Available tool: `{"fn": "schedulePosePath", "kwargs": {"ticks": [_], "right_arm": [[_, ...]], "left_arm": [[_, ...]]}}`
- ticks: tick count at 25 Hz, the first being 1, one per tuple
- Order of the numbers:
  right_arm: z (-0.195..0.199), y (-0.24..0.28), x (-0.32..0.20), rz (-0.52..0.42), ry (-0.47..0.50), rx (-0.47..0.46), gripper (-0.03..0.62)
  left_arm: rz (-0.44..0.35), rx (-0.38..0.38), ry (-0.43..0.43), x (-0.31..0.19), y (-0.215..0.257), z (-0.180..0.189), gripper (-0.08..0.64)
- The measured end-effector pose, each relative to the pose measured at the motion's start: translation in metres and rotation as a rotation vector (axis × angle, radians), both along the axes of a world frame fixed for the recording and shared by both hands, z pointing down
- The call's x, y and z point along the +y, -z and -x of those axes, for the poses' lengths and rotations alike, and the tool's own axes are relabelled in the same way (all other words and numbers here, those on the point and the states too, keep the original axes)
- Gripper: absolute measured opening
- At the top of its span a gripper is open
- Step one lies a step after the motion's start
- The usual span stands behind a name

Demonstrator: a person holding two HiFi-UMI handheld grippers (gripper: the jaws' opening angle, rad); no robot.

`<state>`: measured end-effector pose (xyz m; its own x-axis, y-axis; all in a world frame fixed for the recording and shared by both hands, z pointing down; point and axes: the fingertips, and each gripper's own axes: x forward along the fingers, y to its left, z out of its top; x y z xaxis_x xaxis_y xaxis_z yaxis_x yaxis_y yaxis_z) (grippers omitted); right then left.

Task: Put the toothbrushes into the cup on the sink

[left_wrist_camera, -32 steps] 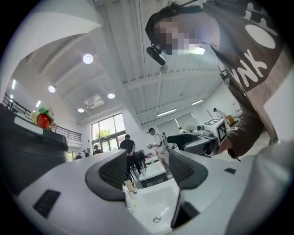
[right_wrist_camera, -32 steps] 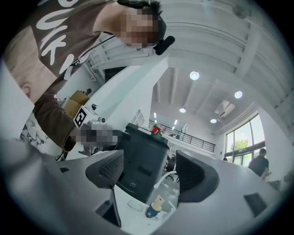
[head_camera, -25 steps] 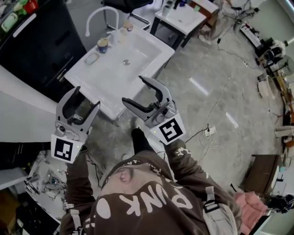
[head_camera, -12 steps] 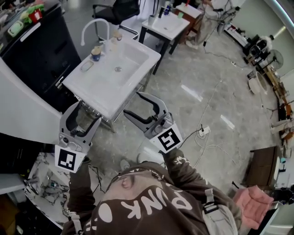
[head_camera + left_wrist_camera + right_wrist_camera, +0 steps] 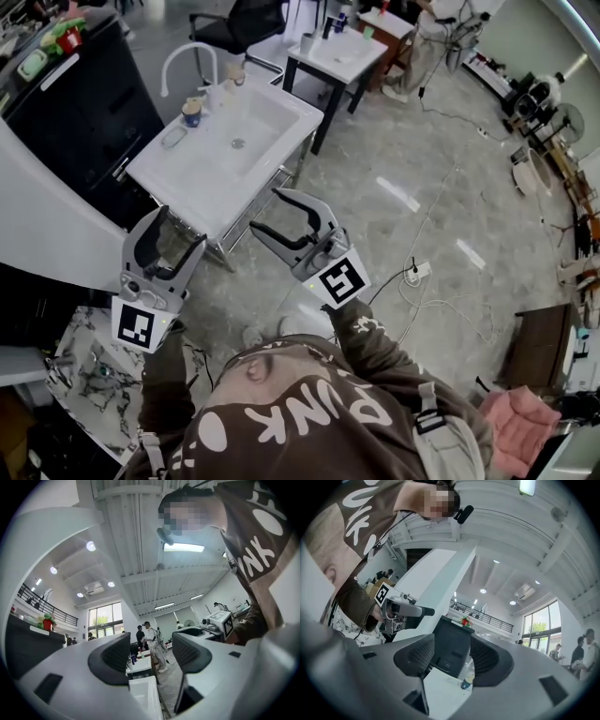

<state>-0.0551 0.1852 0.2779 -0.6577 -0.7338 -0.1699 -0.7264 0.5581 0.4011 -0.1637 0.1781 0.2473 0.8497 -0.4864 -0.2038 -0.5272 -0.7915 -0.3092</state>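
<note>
Head view: a person in a brown sweatshirt is holding both grippers out ahead, side by side, marker cubes toward the chest and jaws pointing at the white sink (image 5: 187, 178). The left gripper (image 5: 178, 230) is standing with its jaws well apart and nothing between them. The right gripper (image 5: 265, 213) has just been closing its jaws partway; they are still apart and holding nothing. The cup (image 5: 192, 111) is sitting on the sink's far rim beside the curved faucet (image 5: 178, 56), well apart from both grippers. No toothbrush can be made out at this size. Against a second ago, the sink is lying farther up the frame. Both grippers, which then overlapped its near edge, are now hanging just short of it, above the grey floor (image 5: 394, 187).
</note>
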Motion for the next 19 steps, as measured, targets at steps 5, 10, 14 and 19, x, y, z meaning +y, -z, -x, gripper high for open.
{"fn": "schedulePosePath", "kwargs": {"ticks": [5, 10, 14, 19], "right_arm": [[-0.017, 0.0, 0.002, -0.003, 0.009, -0.014, 0.23], [-0.029, 0.004, 0.004, -0.009, 0.015, -0.031, 0.23], [-0.037, 0.005, 0.004, -0.014, 0.011, -0.038, 0.229], [-0.045, 0.005, -0.001, -0.02, 0.009, -0.056, 0.222]], "left_arm": [[0.0, -0.012, 0.016, 0.001, 0.0, -0.016, 0.275], [-0.006, -0.017, 0.019, 0.003, 0.004, -0.029, 0.275], [-0.005, -0.024, 0.018, 0.003, 0.004, -0.037, 0.275], [-0.005, -0.037, 0.019, -0.002, 0.002, -0.046, 0.274]]}}
